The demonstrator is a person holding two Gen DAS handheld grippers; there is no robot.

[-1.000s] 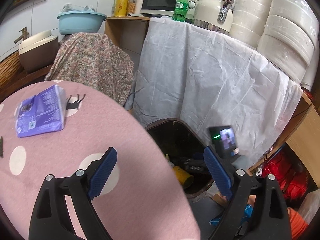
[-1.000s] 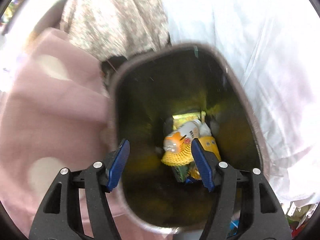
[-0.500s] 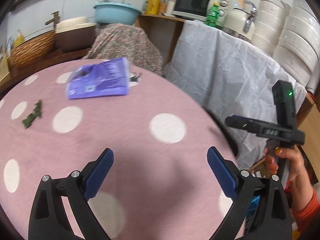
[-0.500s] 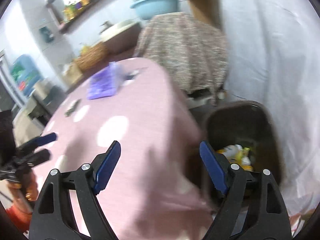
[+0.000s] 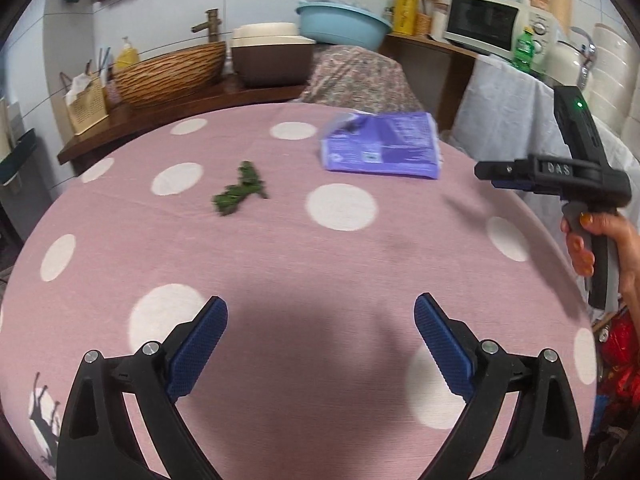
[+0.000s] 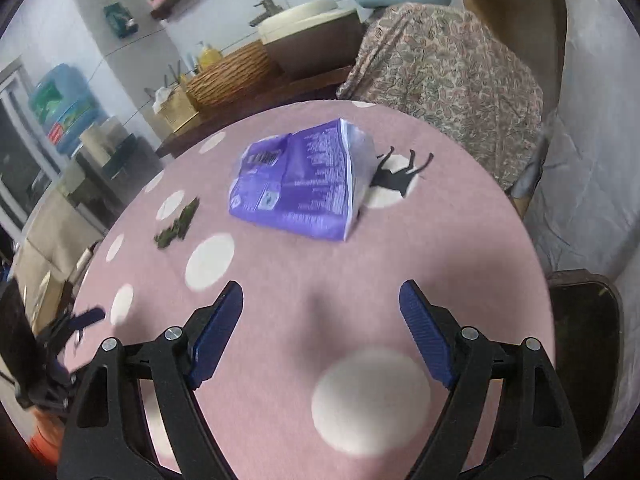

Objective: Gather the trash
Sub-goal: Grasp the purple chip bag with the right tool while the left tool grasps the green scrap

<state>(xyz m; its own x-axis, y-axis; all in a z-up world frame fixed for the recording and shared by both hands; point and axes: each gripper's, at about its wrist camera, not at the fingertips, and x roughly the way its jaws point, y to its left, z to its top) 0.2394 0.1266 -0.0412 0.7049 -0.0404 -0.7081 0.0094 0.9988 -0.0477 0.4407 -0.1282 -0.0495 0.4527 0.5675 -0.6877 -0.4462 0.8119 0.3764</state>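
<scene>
A purple plastic package (image 5: 380,148) lies on the far right of the round pink polka-dot table (image 5: 320,264); it also shows in the right wrist view (image 6: 296,184). A sprig of green leaves (image 5: 238,192) lies left of it, also in the right wrist view (image 6: 176,228). My left gripper (image 5: 320,340) is open and empty over the table's near side. My right gripper (image 6: 320,324) is open and empty above the table, short of the package; it shows from the side in the left wrist view (image 5: 560,176). The dark trash bin (image 6: 584,320) stands beside the table's right edge.
A chair draped in floral cloth (image 6: 444,76) stands behind the table. A white sheet (image 5: 504,112) covers a counter at right bearing a microwave (image 5: 484,26), green bottle (image 5: 524,46) and stacked white bowls. A wooden shelf at the back holds a woven basket (image 5: 168,72) and blue basin (image 5: 340,24).
Both grippers swung from over the trash bin to above the table. The right gripper lifted out of the bin and now faces the purple package; both stay open.
</scene>
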